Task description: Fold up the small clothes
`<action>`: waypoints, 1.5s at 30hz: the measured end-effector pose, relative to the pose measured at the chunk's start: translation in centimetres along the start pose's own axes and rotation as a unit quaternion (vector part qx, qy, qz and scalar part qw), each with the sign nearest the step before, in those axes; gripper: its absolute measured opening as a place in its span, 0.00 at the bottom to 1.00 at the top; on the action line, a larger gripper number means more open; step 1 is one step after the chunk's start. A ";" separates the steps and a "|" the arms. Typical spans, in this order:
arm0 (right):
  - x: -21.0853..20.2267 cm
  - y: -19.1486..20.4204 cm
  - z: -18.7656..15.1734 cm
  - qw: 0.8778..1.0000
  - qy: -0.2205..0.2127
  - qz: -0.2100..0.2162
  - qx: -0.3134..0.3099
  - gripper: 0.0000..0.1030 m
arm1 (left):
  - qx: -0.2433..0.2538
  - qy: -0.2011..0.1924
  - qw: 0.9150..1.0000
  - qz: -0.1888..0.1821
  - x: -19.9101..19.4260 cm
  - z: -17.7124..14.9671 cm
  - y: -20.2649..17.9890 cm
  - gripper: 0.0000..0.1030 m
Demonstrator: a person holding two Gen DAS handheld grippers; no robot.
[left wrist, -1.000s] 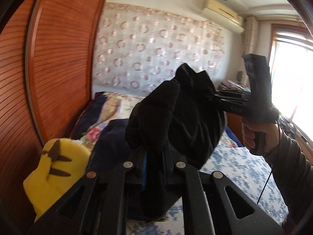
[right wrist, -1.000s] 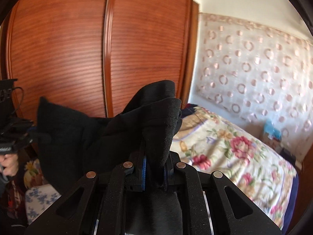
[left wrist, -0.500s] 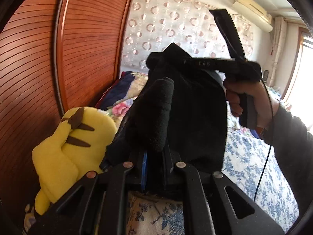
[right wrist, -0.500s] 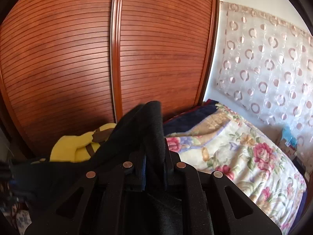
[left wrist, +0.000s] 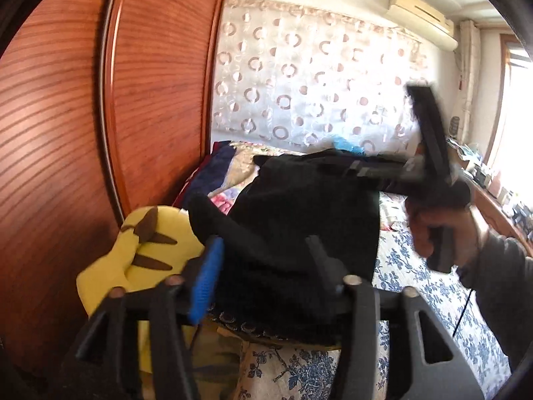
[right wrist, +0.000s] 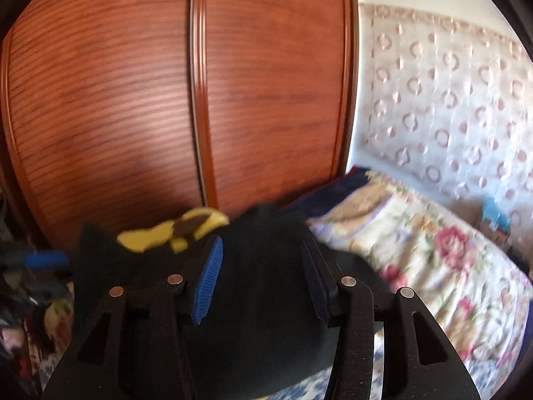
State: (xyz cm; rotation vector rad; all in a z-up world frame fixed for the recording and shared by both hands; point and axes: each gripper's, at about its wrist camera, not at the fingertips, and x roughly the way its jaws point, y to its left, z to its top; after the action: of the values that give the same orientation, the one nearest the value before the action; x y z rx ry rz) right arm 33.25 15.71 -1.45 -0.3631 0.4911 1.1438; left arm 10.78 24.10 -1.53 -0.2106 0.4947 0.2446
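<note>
Left wrist view: both the left claw (left wrist: 263,260) and right claw (right wrist: 263,276), clenched a second ago, are opening, releasing the black fleece garment (left wrist: 309,220) onto the bed (left wrist: 433,293) by the wardrobe-side edge; this fold looks finished.

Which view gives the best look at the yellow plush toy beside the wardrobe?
The left wrist view. There the yellow plush toy shows a broad stretch of its body with brown stripes, partly behind the left hand-held gripper. In the right wrist view the toy is only a blurred sliver above the black garment.
</note>
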 end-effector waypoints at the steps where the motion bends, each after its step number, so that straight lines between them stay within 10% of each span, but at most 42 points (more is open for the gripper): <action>1: 0.4 0.2 -0.4 1.000 0.004 0.000 0.001 0.48 | 0.004 -0.004 1.000 0.000 -0.3 0.1 -0.2 0.60; 13: 2.6 0.3 -4.0 0.999 0.010 -0.026 0.035 0.49 | 0.039 -0.025 0.999 0.015 -2.5 1.0 -2.0 0.73; 45: -29.4 5.1 -15.8 0.960 -0.080 -0.224 0.147 0.81 | 0.104 -0.020 0.990 -0.092 -8.9 -3.3 -15.8 0.74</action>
State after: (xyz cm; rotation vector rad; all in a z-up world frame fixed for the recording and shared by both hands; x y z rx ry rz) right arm 15.97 -13.15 1.17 -0.1110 0.4011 0.6405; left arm 6.21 6.66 2.16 -0.0468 0.4536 0.0162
